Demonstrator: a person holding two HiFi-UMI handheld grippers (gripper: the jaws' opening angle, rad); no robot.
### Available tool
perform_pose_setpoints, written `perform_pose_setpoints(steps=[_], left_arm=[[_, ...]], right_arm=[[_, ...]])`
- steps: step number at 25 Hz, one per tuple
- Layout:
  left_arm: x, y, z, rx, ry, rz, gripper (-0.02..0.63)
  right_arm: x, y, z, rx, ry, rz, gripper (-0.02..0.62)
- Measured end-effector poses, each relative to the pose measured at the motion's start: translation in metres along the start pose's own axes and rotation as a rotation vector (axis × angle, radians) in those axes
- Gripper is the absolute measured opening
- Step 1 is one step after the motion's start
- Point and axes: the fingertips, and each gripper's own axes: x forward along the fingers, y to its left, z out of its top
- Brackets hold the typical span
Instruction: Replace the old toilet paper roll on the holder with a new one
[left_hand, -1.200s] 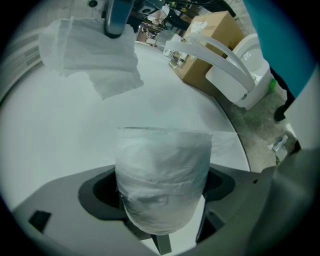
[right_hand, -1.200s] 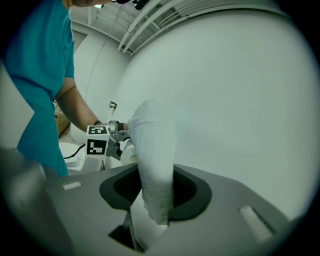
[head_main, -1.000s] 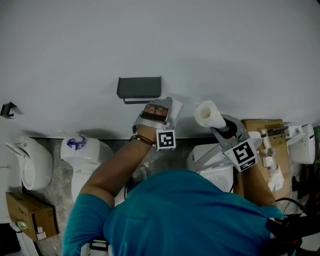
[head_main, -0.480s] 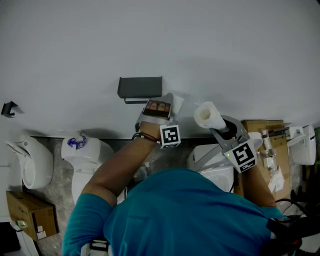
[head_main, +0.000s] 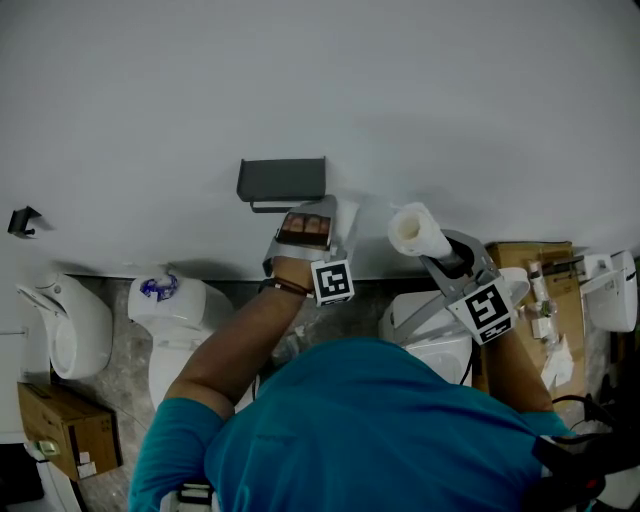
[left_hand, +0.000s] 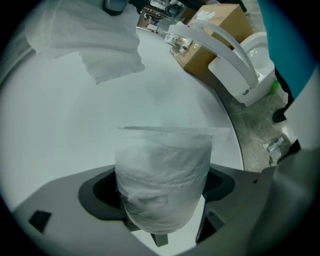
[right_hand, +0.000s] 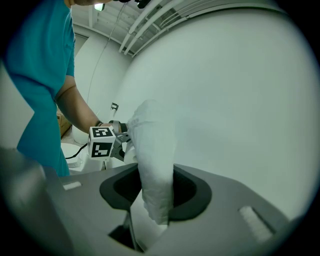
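On the white wall hangs a dark grey holder (head_main: 282, 178); no roll shows on its bar. My left gripper (head_main: 343, 213) is just right of and below it, shut on a full white roll in clear film (left_hand: 162, 182), which stands upright between the jaws (head_main: 352, 210). My right gripper (head_main: 432, 248) is farther right, shut on a thin, squashed white roll (head_main: 414, 228) with its core hole facing up. That thin roll (right_hand: 156, 170) fills the jaw gap in the right gripper view, where the left gripper's marker cube (right_hand: 102, 142) shows behind it.
Below the wall stand white toilets (head_main: 62, 325) (head_main: 178, 305) at left and another (head_main: 425, 322) under my right arm. Cardboard boxes sit at lower left (head_main: 60, 432) and at right (head_main: 535, 262). A small dark hook (head_main: 22, 220) is on the wall at far left.
The left gripper with its wrapped roll has shifted slightly beside the holder. The right gripper and its thin roll have stayed put.
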Motion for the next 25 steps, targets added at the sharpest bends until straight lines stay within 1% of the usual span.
perform_pose_setpoints(steps=[1,2,3,6,7,9,12,14,16,17,19,20,25], left_arm=[[-0.001,0.005,-0.002,0.004,0.010,0.025,0.459],[-0.003,0.006,-0.001,-0.016,0.004,0.031,0.457],[-0.004,0.003,0.001,-0.040,-0.009,0.016,0.457],[-0.004,-0.017,0.007,-0.108,-0.053,-0.083,0.454],[-0.004,-0.022,0.007,-0.116,-0.058,-0.104,0.454],[-0.004,-0.026,0.005,-0.114,-0.053,-0.116,0.454],[-0.005,-0.015,-0.005,-0.058,-0.013,-0.049,0.453],[-0.006,-0.016,-0.007,-0.054,-0.009,-0.050,0.453],[-0.005,-0.013,-0.012,-0.032,0.011,-0.021,0.453],[-0.004,-0.016,-0.015,-0.042,0.014,-0.032,0.453],[-0.004,-0.030,-0.018,-0.103,0.000,-0.107,0.451],[-0.004,-0.034,-0.020,-0.115,-0.001,-0.125,0.451],[-0.006,-0.034,-0.022,-0.111,-0.003,-0.125,0.451]], right_arm=[[0.000,0.000,0.000,0.000,-0.001,0.000,0.140],[0.001,-0.001,0.000,0.001,-0.002,-0.001,0.140],[0.001,-0.001,0.000,0.003,-0.001,-0.003,0.140],[0.001,-0.002,-0.003,0.008,0.000,-0.006,0.140],[0.001,-0.003,-0.003,0.009,0.000,-0.007,0.140],[0.001,-0.003,-0.004,0.012,0.001,-0.009,0.140],[0.002,-0.003,-0.005,0.014,0.003,-0.012,0.140],[0.002,-0.004,-0.006,0.015,0.004,-0.014,0.140],[0.002,-0.004,-0.006,0.014,0.004,-0.016,0.140],[0.002,-0.004,-0.006,0.014,0.004,-0.017,0.140],[0.002,-0.004,-0.006,0.012,0.006,-0.018,0.140],[0.002,-0.004,-0.006,0.012,0.007,-0.018,0.140],[0.002,-0.004,-0.006,0.012,0.008,-0.021,0.140]])
